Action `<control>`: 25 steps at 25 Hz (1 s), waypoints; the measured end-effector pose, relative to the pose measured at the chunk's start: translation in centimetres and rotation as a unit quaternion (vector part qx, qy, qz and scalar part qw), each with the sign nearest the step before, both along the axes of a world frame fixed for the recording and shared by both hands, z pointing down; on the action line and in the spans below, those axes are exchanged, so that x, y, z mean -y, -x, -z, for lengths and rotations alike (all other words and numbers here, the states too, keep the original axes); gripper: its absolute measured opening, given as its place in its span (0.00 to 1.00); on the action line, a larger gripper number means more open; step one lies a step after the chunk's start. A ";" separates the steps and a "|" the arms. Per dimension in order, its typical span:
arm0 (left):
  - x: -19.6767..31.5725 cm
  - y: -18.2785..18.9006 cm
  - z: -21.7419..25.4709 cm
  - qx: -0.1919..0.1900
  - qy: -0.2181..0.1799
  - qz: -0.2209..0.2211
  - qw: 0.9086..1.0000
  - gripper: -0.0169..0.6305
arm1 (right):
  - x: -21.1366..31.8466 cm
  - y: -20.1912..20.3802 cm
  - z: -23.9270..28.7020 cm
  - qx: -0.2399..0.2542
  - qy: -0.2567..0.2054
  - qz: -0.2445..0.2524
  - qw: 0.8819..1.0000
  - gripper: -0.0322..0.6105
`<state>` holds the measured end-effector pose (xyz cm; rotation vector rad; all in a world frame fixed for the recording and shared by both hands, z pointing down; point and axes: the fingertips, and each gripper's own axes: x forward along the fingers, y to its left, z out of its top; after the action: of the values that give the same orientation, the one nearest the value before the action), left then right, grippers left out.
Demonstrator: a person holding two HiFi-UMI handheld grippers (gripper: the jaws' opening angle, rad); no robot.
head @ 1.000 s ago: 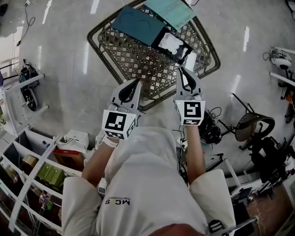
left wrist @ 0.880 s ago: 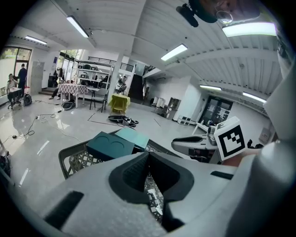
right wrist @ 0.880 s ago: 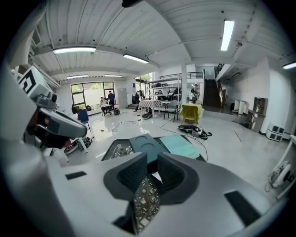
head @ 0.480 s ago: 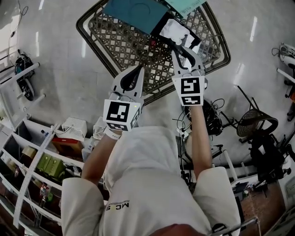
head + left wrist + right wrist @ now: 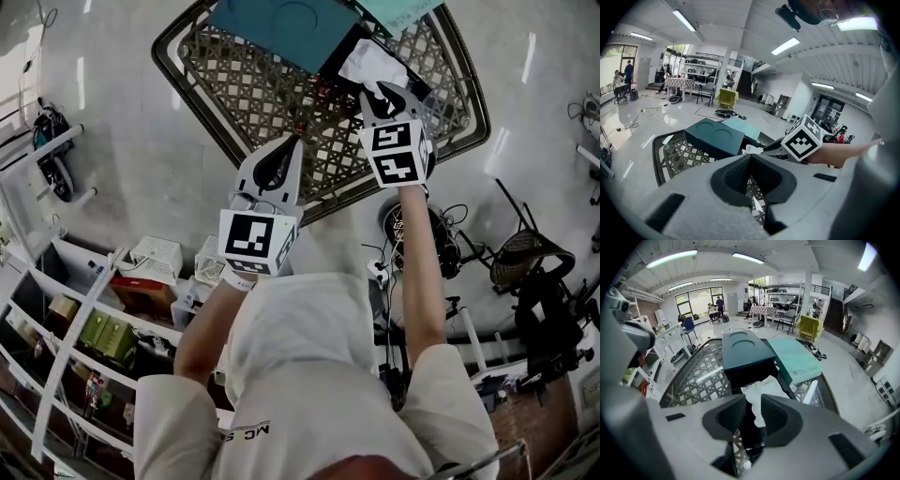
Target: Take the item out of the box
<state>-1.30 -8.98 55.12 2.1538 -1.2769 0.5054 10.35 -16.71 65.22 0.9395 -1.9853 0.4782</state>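
White item [image 5: 370, 64] sits crumpled in the open black box [image 5: 330, 73] on the lattice-top desk [image 5: 192, 89], at its far right part in the head view.

Around it:
- dark teal lid [image 5: 281, 23] lies against the box's far end
- light teal sheet [image 5: 398, 11] lies just beside the lid
- both sit behind the box; nothing blocks the near side
- off the desk: glossy floor [image 5: 141, 150], shelf rack [image 5: 66, 347] lower left, cables [image 5: 422, 248] and a folded chair [image 5: 525, 258] to the right

Orientation: in the right gripper view the item [image 5: 761, 390] is longer than wide. Its long axis runs from the box [image 5: 747, 373] toward the camera, with a flap hanging at the near end.

Right gripper [image 5: 384, 92] is at the box's near edge. Its jaws have just been opening and stand apart; the flap shows in the gap, pads not pressing it.

Left gripper [image 5: 294, 142] hovers over the desk's near edge, jaws clenched tip to tip on nothing.

Writing: shirt [image 5: 300, 375] print reads "MC" plus something unclear. No readable label on box or lid.
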 end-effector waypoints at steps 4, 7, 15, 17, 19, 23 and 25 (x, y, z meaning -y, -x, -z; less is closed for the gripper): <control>-0.2 0.4 -1.1 0.002 0.008 0.004 1.000 0.06 | 1.0 0.1 -1.9 -0.011 0.018 0.006 1.000 0.23; -0.3 0.6 -1.7 0.002 0.013 0.006 1.000 0.06 | 1.4 0.1 -3.5 -0.011 0.034 0.002 0.999 0.24; 0.4 1.2 -2.1 0.004 0.017 0.014 1.000 0.06 | 2.0 0.2 -5.7 -0.036 0.080 0.014 0.996 0.25; 0.5 1.2 -2.0 0.004 0.016 0.011 1.000 0.07 | 1.9 0.1 -6.1 -0.035 0.088 0.005 0.996 0.24; 0.4 1.2 -2.0 0.005 0.018 0.009 1.000 0.06 | 1.9 -0.1 -6.3 -0.035 0.093 -0.002 0.995 0.21; 0.7 1.3 -2.0 0.006 0.015 0.007 1.000 0.06 | 2.1 0.0 -6.6 -0.035 0.097 0.003 0.995 0.16; 0.6 1.3 -2.0 0.005 0.015 0.007 1.000 0.07 | 2.2 0.0 -6.5 -0.041 0.093 0.013 0.995 0.13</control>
<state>-2.58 -9.54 57.11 2.1194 -1.2797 0.5265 10.35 -18.91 71.74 0.8035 -1.8412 0.5908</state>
